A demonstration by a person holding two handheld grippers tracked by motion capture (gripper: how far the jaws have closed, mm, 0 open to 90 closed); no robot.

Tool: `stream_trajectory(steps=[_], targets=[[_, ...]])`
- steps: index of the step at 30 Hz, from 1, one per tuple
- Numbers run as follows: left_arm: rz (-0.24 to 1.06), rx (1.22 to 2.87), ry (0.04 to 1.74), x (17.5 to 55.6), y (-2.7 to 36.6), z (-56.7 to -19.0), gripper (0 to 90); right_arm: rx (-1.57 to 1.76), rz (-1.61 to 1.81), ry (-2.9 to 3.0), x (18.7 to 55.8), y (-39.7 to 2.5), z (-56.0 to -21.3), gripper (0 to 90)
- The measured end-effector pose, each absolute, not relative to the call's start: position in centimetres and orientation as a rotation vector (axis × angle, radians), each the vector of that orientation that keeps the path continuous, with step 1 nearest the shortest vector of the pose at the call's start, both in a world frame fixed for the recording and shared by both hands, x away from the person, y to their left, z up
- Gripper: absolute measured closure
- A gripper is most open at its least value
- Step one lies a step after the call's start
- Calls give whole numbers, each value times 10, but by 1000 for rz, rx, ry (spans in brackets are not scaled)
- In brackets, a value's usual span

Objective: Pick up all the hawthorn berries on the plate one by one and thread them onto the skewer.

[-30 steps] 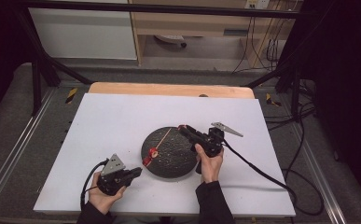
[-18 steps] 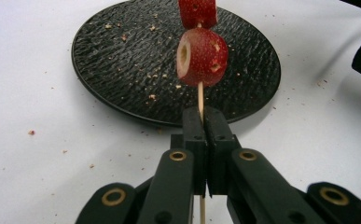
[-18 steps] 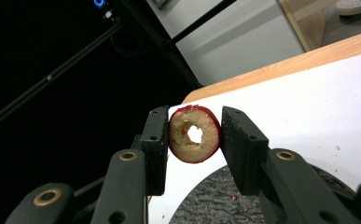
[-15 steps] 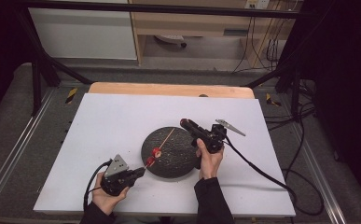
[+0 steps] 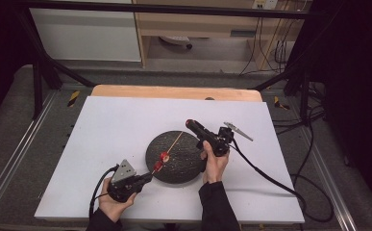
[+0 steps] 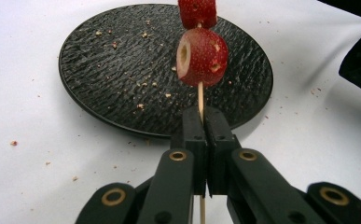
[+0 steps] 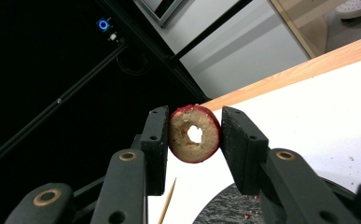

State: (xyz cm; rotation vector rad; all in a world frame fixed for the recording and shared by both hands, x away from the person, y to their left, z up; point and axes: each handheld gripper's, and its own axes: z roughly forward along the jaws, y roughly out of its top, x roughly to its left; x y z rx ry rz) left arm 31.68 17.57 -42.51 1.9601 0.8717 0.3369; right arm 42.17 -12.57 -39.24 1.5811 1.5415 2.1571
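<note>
The left claw [image 6: 205, 126] is clamped tight on the lower end of a thin wooden skewer [image 6: 200, 95], which slants up over the black plate [image 6: 99, 60] on the white desk [image 5: 116, 125]. Two red fruit pieces [image 6: 201, 56] already sit on the stick, close together above the jaws. The right claw [image 7: 195, 135] is raised over the far side of the plate and pinches a cored fruit slice [image 7: 194, 133] by its rim, with the jaws only as far apart as the slice is wide.

The slice looks light, soft and moist, so a hard squeeze would probably crush or split the ring; holding it by opposite edges, as here, leaves the centre hole free for the stick. The skewer is stiff but slender and could likely bend or snap under side load, so gripping it low and firmly seems right.
</note>
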Motion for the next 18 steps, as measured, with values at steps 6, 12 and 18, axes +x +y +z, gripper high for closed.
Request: stream_trajectory(steps=[6, 12, 18], targets=[[340, 1952, 865, 317, 170, -423, 887, 1596, 2189, 1520, 422, -124, -394, 635], [333, 1950, 865, 319, 166, -424, 887, 1607, 2208, 1506, 421, -123, -395, 635], [332, 1938, 864, 318, 163, -423, 887, 1609, 2222, 1493, 420, -123, -395, 635]])
